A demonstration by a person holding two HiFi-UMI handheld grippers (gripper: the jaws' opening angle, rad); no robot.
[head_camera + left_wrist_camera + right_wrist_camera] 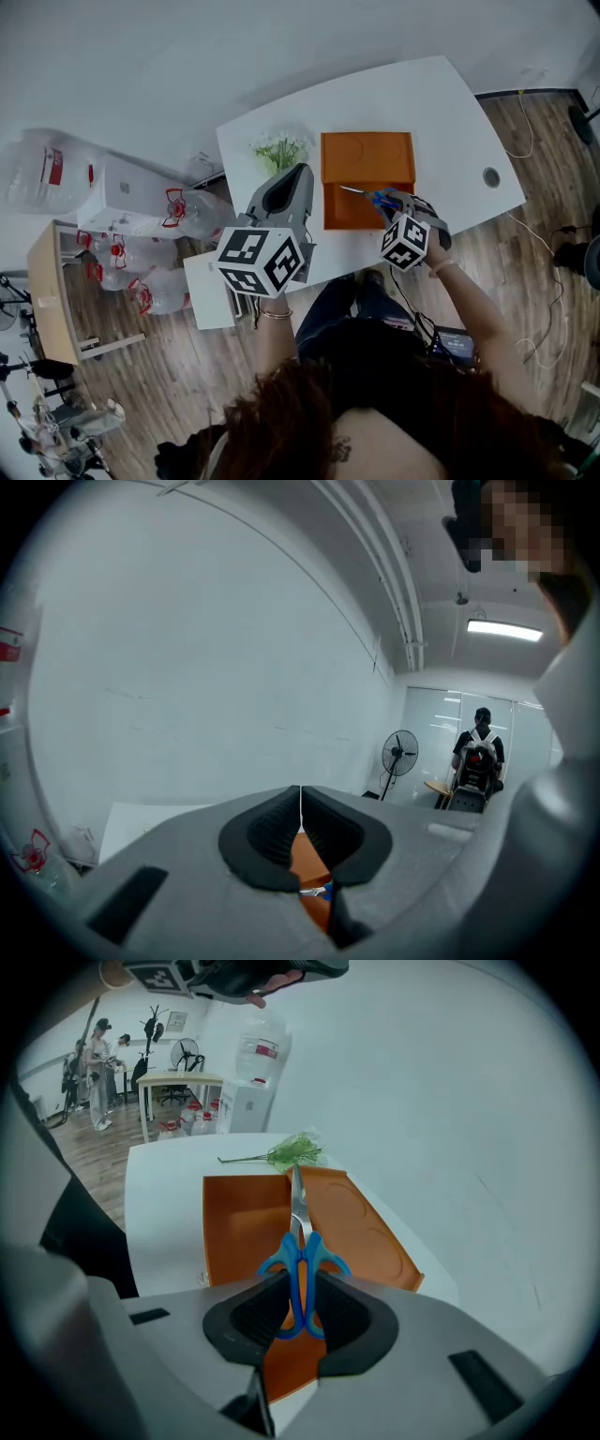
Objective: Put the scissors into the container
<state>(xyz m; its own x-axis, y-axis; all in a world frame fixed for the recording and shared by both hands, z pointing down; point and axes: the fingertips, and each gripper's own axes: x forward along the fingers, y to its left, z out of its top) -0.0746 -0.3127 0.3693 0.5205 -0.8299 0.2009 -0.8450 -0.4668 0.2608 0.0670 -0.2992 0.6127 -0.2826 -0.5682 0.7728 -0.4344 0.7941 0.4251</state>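
Your scissors (297, 1265) are pinched by their blue handles in your right gripper (298, 1321), blades reaching out over the orange container (349, 214). White table (450, 131) stretches to its right and flowers (281, 150) sit to its left. Your left gripper (286, 187) is raised, closed and empty.

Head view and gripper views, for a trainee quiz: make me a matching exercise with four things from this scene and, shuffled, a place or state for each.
Things
1. scissors
2. orange container
3. green sprig
4. left gripper

Places or states
A. jaws together, nothing between them
B. lies on the white table beside the container
C. held by the blue handles in the right gripper
D. stands open, lid folded back

Pairs: 1-C, 2-D, 3-B, 4-A
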